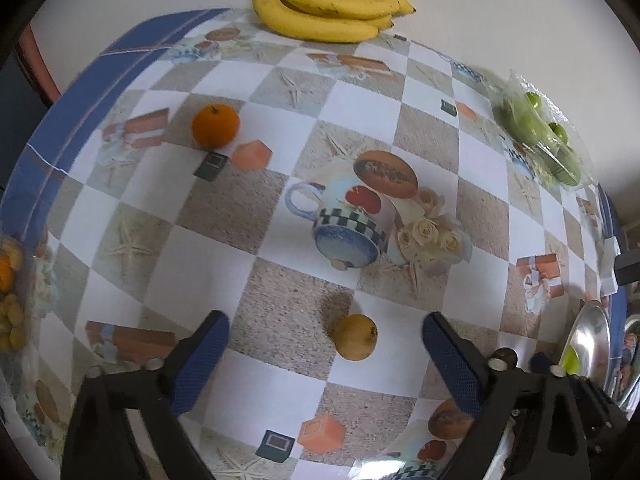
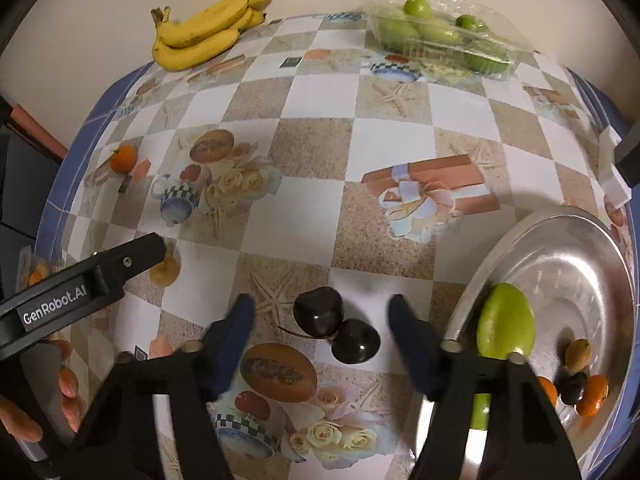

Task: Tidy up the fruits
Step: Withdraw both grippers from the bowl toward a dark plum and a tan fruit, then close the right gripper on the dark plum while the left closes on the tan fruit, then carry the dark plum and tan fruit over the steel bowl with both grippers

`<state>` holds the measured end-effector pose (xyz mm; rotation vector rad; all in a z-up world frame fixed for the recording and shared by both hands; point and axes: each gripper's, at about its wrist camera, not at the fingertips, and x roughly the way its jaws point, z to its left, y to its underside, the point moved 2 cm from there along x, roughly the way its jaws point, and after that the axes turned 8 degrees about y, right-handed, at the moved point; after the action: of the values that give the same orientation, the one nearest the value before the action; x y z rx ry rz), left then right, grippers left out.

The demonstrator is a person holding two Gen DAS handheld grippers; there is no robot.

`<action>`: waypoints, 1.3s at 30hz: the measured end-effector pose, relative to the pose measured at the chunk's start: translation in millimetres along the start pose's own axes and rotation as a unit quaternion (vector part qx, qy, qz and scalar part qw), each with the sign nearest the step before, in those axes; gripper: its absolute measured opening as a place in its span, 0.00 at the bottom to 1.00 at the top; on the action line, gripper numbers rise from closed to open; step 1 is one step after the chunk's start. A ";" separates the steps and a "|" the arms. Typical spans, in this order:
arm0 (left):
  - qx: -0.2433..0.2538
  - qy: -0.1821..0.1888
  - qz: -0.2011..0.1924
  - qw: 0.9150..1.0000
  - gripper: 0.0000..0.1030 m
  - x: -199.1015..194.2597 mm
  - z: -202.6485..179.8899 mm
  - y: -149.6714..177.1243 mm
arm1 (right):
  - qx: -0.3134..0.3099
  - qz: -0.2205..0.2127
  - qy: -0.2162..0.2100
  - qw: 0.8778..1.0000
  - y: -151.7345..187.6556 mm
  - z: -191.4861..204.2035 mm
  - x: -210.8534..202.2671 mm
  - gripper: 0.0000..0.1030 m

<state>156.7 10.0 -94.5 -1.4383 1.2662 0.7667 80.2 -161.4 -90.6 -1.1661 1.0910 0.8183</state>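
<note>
A small yellow-brown fruit lies on the patterned tablecloth, between the blue pads of my left gripper. That gripper is open and neither pad touches the fruit. In the right wrist view two dark cherries, joined by their stems, lie between the fingers of my right gripper. It is open, with a gap on each side of the cherries. A round metal plate at the right holds a green fruit and several small orange, brown and dark fruits.
A bunch of bananas lies at the table's far edge by the wall. A mandarin sits far left. A clear plastic box of green fruits stands far right. A person's hand holds the left tool. Small fruits lie at the left edge.
</note>
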 end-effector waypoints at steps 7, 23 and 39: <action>-0.003 0.024 0.023 0.999 0.64 13.7 -4.3 1.8 | -0.010 0.007 0.003 1.000 -0.3 5.1 7.1 0.36; 0.000 0.043 0.014 0.999 0.26 9.8 -8.3 0.1 | 0.003 0.004 -0.019 1.000 -3.8 3.6 1.7 0.28; 0.033 0.051 -0.045 0.997 0.26 -43.5 -36.0 -0.8 | 0.050 -0.033 -0.040 0.997 -4.6 -8.0 -51.4 0.28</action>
<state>141.2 -11.1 -44.5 -1.4859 1.2829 0.5940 67.5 -168.3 -40.4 -1.0711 1.0121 0.7445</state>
